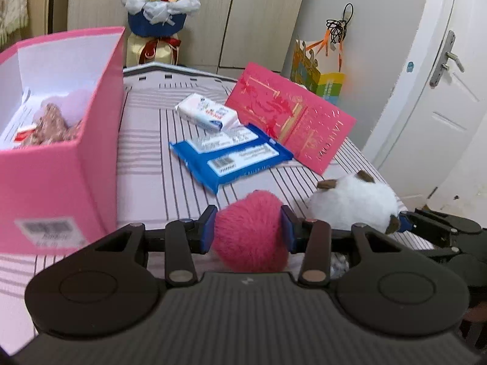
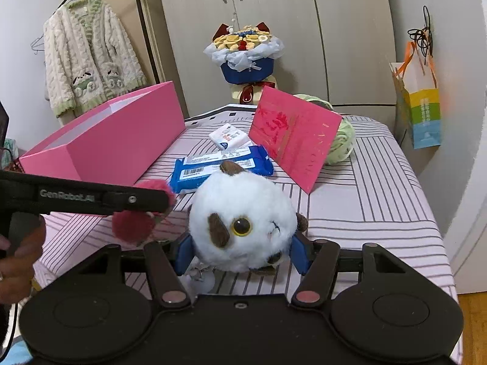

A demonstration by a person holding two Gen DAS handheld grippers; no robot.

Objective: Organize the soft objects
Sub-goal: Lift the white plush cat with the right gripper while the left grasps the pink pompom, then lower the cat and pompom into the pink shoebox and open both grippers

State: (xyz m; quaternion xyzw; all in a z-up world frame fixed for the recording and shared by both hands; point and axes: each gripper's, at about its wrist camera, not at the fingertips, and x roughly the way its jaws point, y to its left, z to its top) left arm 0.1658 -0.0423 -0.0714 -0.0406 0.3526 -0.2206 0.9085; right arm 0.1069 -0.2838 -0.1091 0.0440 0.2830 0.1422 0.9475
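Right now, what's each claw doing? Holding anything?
Left claw: closed on the pink pom-pom.
Right claw: closed on the white plush toy.

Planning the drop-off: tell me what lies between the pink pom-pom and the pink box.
Only bare striped cover lies between the pink pom-pom and the pink box, seen in the left wrist view; the blue pack sits farther back.

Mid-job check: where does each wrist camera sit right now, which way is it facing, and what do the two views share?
Left wrist: sits behind the left gripper, shut on the pink pompom; faces across the striped bed toward the pink box and wardrobe; the right gripper's fingers show at the right edge.
Right wrist: sits behind the right gripper, shut on the white plush toy; faces the wardrobe; the left gripper and a hand show at left.
Shared: box, both toys, blue wipes pack, red card, bouquet.
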